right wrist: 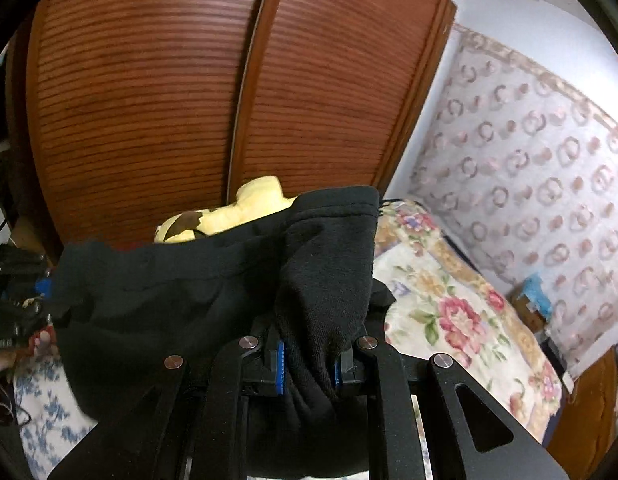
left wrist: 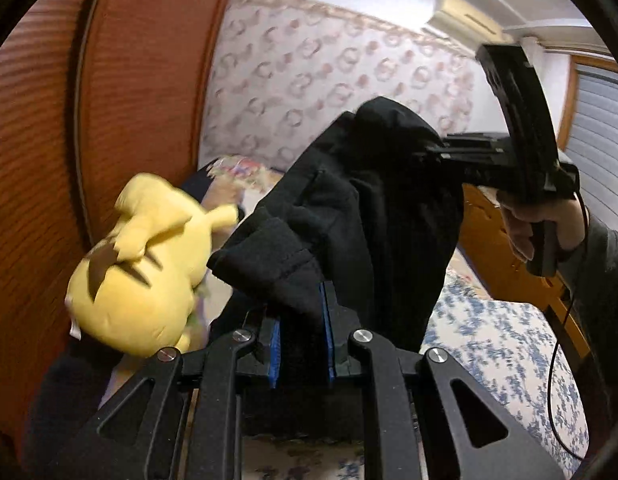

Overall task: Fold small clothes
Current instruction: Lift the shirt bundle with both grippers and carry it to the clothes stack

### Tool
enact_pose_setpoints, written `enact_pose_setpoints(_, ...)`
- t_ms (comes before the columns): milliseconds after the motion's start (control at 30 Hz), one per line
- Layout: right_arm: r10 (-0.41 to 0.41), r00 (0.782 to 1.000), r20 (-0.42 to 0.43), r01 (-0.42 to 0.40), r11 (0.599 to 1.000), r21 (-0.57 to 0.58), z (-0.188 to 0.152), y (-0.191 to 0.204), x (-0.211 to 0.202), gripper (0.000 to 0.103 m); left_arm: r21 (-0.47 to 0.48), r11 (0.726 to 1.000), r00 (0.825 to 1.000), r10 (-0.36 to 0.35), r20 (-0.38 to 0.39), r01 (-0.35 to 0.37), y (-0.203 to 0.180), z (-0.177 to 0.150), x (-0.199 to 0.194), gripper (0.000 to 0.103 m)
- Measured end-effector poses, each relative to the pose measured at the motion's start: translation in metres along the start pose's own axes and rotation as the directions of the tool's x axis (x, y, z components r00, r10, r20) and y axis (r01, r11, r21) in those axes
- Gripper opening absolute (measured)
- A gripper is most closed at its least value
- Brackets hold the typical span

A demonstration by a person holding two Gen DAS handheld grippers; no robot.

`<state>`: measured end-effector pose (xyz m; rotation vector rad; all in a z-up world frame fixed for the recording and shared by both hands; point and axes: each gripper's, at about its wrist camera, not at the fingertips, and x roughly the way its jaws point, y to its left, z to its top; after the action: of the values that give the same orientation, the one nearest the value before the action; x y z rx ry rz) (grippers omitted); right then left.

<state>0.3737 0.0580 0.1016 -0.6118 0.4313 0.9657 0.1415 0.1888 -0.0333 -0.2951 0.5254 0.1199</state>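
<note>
Floral bed [left wrist: 489,344], both tongs [left wrist: 301,332] [right wrist: 309,360] gripping black garment [left wrist: 349,208]

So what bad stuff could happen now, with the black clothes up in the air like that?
1. The black garment hangs bunched between the left hand-held gripper and the right hand-held gripper, so it may come down creased rather than flat.
2. Each grips only a bit of cloth, so an edge might slip out.
3. The yellow plush toy sits close beside the cloth, which might knock it.
</note>
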Motion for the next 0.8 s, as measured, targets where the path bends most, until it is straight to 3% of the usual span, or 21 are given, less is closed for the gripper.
enact_pose_setpoints(233,0.020,0.998,-0.059,-0.017,0.999,0.043,0.001,-0.017,0.053,0.019,0.011,0.999,0.999,0.036,-0.023,-0.036,0.008,-0.014,0.003,0.018)
enact_pose_setpoints(400,-0.042,0.997,-0.061,0.048,0.993,0.107,0.003,-0.038,0.070,0.045,-0.006,0.999,0.999,0.034,-0.034,-0.035,0.011,-0.016,0.003,0.021)
enact_pose_setpoints(500,-0.112,0.993,-0.035,0.116,0.984,0.135,0.002,-0.043,0.064,0.054,-0.007,0.999,0.999,0.036,-0.035,-0.036,0.011,-0.015,0.001,0.027)
enact_pose_setpoints(567,-0.120,0.993,-0.012,0.120,0.980,0.157,0.000,-0.045,0.057,0.054,-0.001,0.999,0.999,0.032,-0.030,-0.032,0.011,-0.015,-0.001,0.041)
enact_pose_setpoints(633,-0.106,0.994,0.009,0.102,0.977,0.187,-0.008,-0.045,0.049,0.054,0.011,1.000,0.999,0.029,-0.021,-0.029,0.010,-0.014,-0.005,0.046)
enact_pose_setpoints(733,-0.048,0.999,0.024,0.042,0.976,0.213,-0.028,-0.030,0.040,0.054,0.033,0.999,0.999,0.041,-0.018,-0.040,0.008,-0.011,-0.007,0.069)
enact_pose_setpoints(800,-0.036,0.999,0.021,0.030,0.974,0.224,-0.044,-0.023,0.041,0.054,0.043,0.998,0.999,0.047,0.003,-0.047,0.006,-0.009,-0.013,0.077)
